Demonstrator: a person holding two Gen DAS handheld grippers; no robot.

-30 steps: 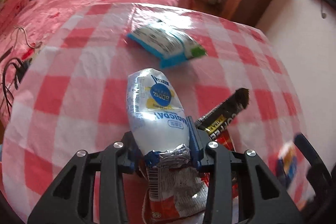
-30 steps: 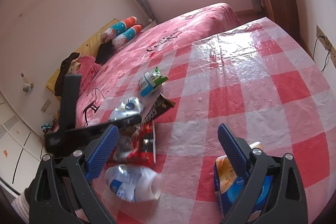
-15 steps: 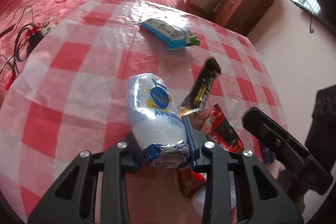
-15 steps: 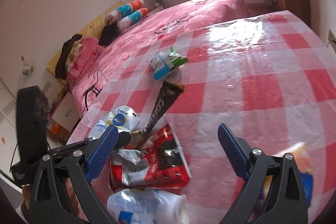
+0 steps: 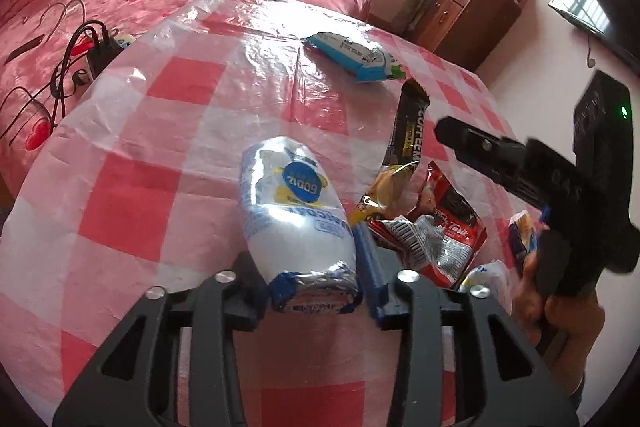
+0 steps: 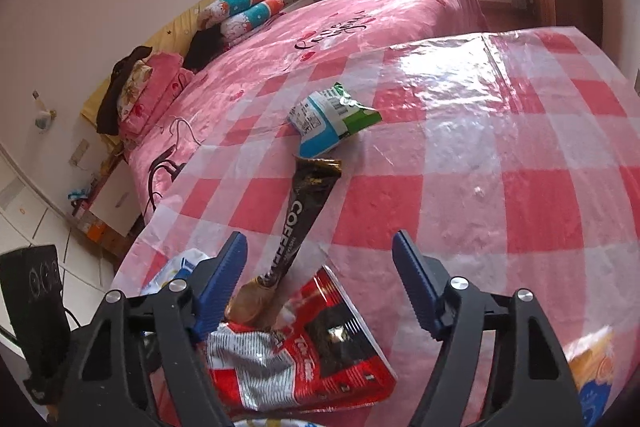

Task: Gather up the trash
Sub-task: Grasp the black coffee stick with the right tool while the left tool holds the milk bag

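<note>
Trash wrappers lie bunched at the worktop's (image 5: 168,155) near edge; my left tongs (image 5: 312,267) clamp a white packet (image 5: 292,211), so I'd lower the wide-spread right tongs (image 6: 320,287) squarely over the red bag (image 6: 316,355).

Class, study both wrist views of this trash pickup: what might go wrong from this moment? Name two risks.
1. The left gripper pinches the white snack packet only near its crimped end, so it may slip free.
2. The right gripper, jaws open, straddles the black coffee sachet that leans on the red wrapper; closing may catch both or shove the pile across the checkered tablecloth.
</note>
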